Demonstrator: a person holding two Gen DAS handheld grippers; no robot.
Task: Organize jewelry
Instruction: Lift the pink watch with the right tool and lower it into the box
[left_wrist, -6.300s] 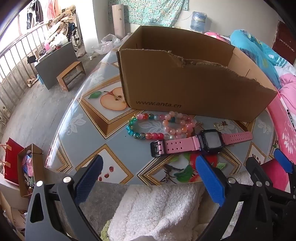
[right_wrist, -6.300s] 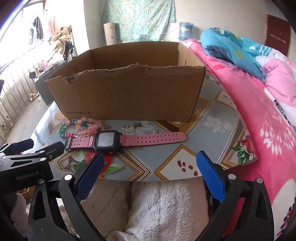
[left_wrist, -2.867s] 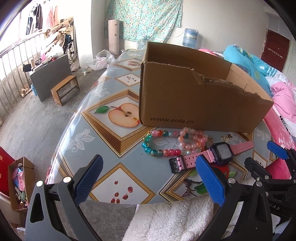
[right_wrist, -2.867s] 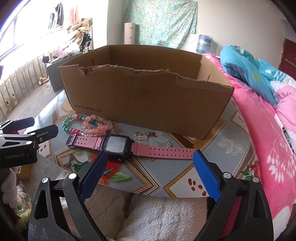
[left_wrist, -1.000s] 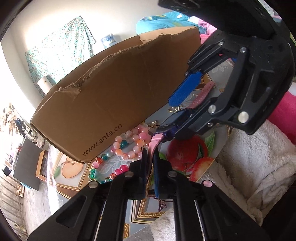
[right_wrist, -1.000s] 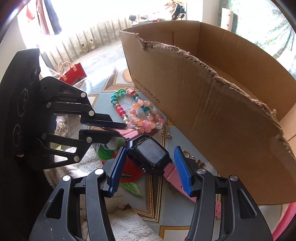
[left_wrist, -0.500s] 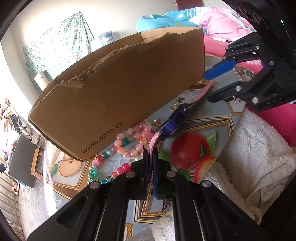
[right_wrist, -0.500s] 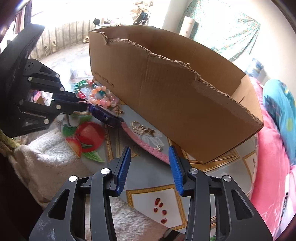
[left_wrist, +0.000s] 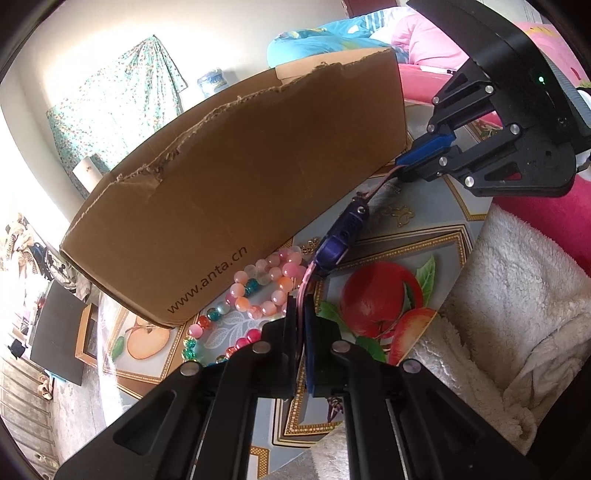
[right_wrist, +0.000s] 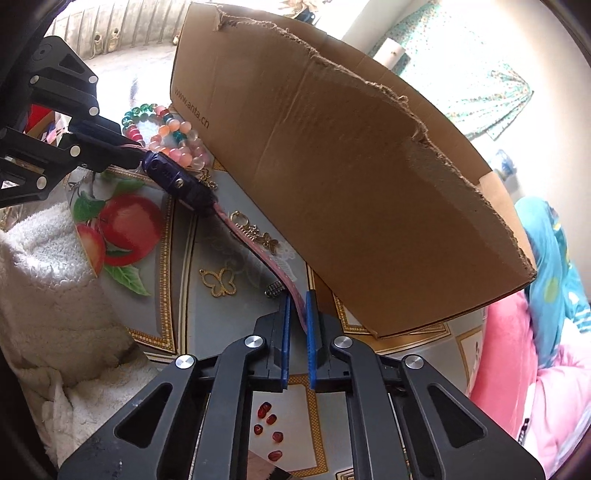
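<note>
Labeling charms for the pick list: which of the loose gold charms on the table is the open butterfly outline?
The butterfly outline charm, lying alone on the grey tablecloth panel. The other gold charms sit against the pink watch strap.

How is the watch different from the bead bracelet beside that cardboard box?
The watch is one pink strap with a dark purple body; the bead bracelet is a ring of round, many-coloured beads. The watch is pinched at both strap ends by tongs; the bracelet lies untouched on the table. Both sit outside the box.

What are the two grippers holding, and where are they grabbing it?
Both hold the watch, one strap end each. The left gripper pinches one pink strap end; the right gripper pinches the other. The watch body hangs between them.
</note>
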